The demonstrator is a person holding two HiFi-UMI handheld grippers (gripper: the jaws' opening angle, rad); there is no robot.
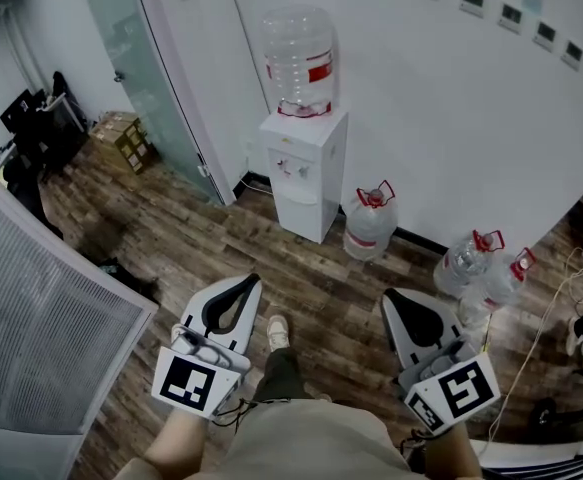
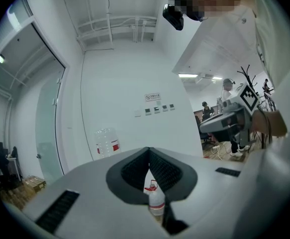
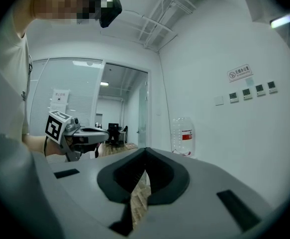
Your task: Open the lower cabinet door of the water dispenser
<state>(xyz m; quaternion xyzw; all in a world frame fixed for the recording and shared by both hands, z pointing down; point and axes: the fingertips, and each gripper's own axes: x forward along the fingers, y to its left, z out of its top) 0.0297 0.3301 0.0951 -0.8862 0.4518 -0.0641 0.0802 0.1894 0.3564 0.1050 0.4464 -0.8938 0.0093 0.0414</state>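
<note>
The white water dispenser [image 1: 304, 173] stands against the far wall with a clear bottle [image 1: 299, 60] on top. Its lower cabinet door [image 1: 297, 208] is closed. My left gripper [image 1: 245, 282] and right gripper [image 1: 392, 294] are held low over the wooden floor, well short of the dispenser, both shut and empty. In the left gripper view the left gripper [image 2: 148, 149] has its tips together, and the bottle [image 2: 106, 142] shows far off. The right gripper [image 3: 145, 149] also has its jaws closed, with the bottle [image 3: 183, 136] to its right.
Three water jugs stand on the floor: one [image 1: 369, 220] beside the dispenser and two [image 1: 466, 260] [image 1: 501, 280] further right. A glass door [image 1: 146, 78] and cardboard boxes [image 1: 123, 138] are at the left. Cables [image 1: 541, 328] trail at the right.
</note>
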